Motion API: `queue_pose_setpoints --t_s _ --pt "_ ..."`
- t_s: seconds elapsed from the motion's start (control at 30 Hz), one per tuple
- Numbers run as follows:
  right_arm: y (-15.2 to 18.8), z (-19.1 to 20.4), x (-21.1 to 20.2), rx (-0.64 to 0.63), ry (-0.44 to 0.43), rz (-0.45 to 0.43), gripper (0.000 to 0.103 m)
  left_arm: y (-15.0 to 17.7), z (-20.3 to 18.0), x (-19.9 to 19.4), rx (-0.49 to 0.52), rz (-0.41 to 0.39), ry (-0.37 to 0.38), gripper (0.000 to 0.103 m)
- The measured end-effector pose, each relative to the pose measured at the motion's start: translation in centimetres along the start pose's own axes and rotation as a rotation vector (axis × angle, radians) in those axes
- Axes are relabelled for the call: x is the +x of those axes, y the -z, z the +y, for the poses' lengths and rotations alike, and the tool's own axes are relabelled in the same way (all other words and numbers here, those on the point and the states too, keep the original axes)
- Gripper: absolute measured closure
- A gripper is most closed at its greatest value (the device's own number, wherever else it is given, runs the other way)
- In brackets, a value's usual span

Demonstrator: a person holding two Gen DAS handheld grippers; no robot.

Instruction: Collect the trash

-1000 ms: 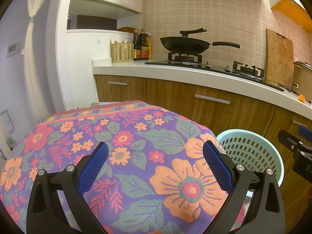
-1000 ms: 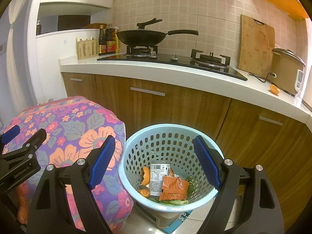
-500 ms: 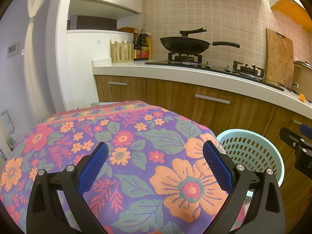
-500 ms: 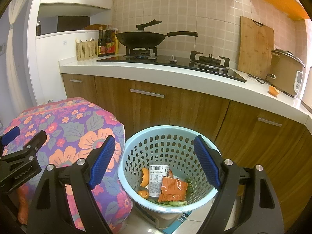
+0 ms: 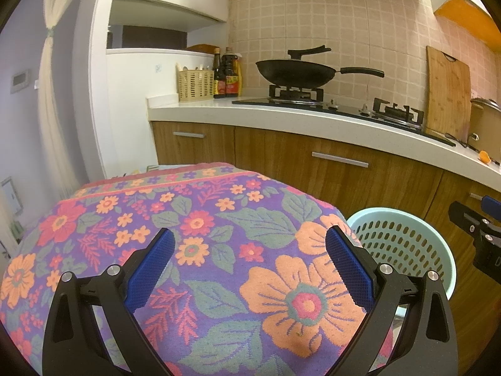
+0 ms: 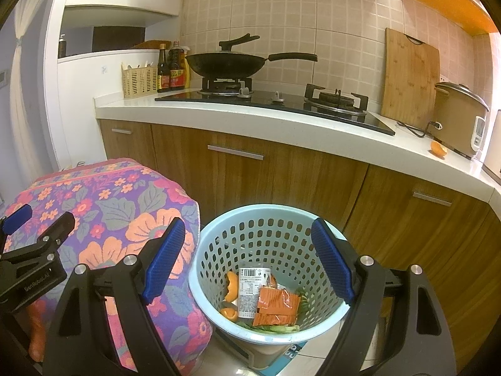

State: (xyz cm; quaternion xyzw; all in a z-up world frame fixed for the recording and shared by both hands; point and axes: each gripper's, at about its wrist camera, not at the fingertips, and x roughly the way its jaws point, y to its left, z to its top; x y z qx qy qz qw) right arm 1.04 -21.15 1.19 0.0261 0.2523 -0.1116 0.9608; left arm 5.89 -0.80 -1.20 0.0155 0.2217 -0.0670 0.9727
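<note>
A light blue perforated basket (image 6: 266,216) stands on the floor before the cabinets; it also shows at the right of the left wrist view as basket (image 5: 404,244). Inside lie an orange snack wrapper (image 6: 277,308), a white labelled can (image 6: 249,291), orange peels (image 6: 232,286) and green scraps. My right gripper (image 6: 247,258) hovers open above the basket, holding nothing. My left gripper (image 5: 250,260) is open and empty over a floral cloth (image 5: 200,235). One more orange peel (image 6: 437,149) lies on the counter near the rice cooker.
The floral cloth (image 6: 103,206) covers a bulky thing left of the basket. Behind run wooden cabinets (image 6: 281,181) under a white counter (image 6: 250,119) with a hob, a black wok (image 6: 228,64), bottles, a cutting board (image 6: 410,78) and a rice cooker (image 6: 458,116).
</note>
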Motion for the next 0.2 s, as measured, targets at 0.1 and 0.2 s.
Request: queue_pose_setpoints --t_s 0.1,0.2 --pt "0.02 0.0 0.0 -0.002 0.0 0.0 0.025 0.06 -0.16 -0.14 0.011 -0.003 -0.008 0.009" --pt "-0.04 0.0 0.0 0.001 0.002 0.001 0.025 -0.02 -0.07 -0.19 0.007 0.001 -0.007 0.009"
